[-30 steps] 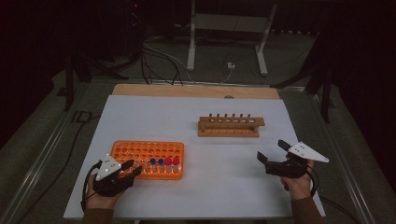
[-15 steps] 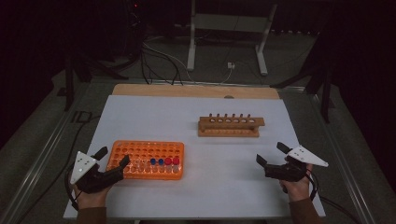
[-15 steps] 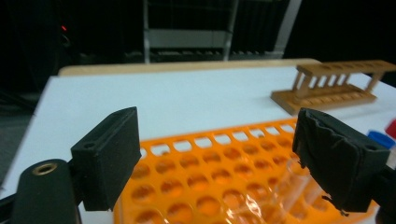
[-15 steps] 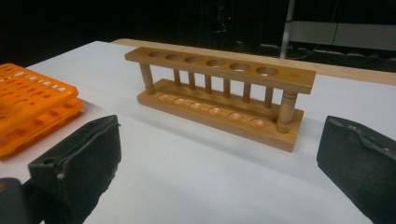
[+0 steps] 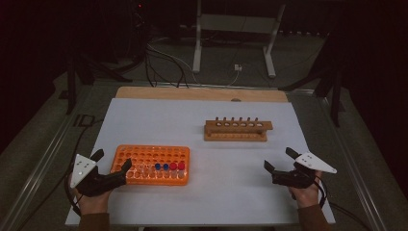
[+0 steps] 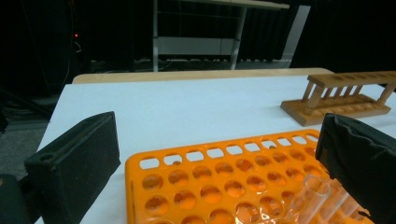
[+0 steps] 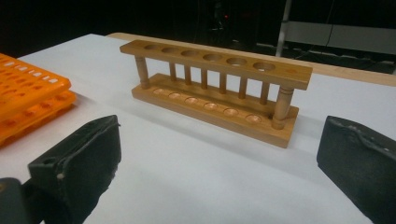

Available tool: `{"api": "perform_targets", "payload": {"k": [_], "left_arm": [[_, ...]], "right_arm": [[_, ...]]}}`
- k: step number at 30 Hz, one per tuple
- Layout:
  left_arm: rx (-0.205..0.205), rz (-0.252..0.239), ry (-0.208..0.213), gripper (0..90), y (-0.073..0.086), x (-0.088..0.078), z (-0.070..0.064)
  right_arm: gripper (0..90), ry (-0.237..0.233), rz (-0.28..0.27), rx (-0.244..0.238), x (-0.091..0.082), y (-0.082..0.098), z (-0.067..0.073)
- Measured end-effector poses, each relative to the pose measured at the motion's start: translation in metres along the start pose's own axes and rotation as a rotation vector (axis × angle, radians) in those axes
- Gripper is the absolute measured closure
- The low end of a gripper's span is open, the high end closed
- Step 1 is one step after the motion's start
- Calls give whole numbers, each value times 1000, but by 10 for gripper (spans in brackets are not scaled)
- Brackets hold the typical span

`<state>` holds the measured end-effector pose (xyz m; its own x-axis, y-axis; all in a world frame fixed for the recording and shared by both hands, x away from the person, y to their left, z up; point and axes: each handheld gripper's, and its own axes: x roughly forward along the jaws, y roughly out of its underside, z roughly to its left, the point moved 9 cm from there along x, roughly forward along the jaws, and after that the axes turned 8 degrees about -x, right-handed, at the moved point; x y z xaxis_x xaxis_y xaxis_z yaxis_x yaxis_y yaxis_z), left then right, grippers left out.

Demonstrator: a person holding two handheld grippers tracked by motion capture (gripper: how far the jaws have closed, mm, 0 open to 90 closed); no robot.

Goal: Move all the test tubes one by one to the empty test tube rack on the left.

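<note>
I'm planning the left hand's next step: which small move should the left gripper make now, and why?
Probably ease the left gripper forward and right along the orange tube rack to straddle a clear test tube. Its jaws have just been opening and stand wide with nothing gripped; the tubes sit in the rack's near row by its right jaw, and the wooden rack is empty.

Plenty of open white table between the two racks, so a gripper could cross there freely. The orange rack sat right at 2 o'clock of the left gripper, blocking that way, its tubes sticking up. The wooden rack stood at 11 o'clock of the right gripper, well apart.
</note>
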<state>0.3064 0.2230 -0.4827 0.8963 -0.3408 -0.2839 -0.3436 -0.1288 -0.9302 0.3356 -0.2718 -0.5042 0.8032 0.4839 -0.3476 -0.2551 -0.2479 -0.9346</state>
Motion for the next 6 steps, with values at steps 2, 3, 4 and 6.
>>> {"api": "perform_targets", "payload": {"k": [2, 3, 4, 6], "left_arm": [[-2, 11, 5, 4, 2, 0, 0], [-2, 12, 3, 4, 3, 0, 0], [-5, 13, 2, 4, 3, 0, 0], [-10, 11, -4, 4, 3, 0, 0]], "right_arm": [[1, -3, 4, -5, 0, 0, 1], [1, -2, 3, -6, 0, 0, 2], [1, -3, 7, -6, 1, 0, 2], [1, 2, 16, -6, 2, 2, 1]]}}
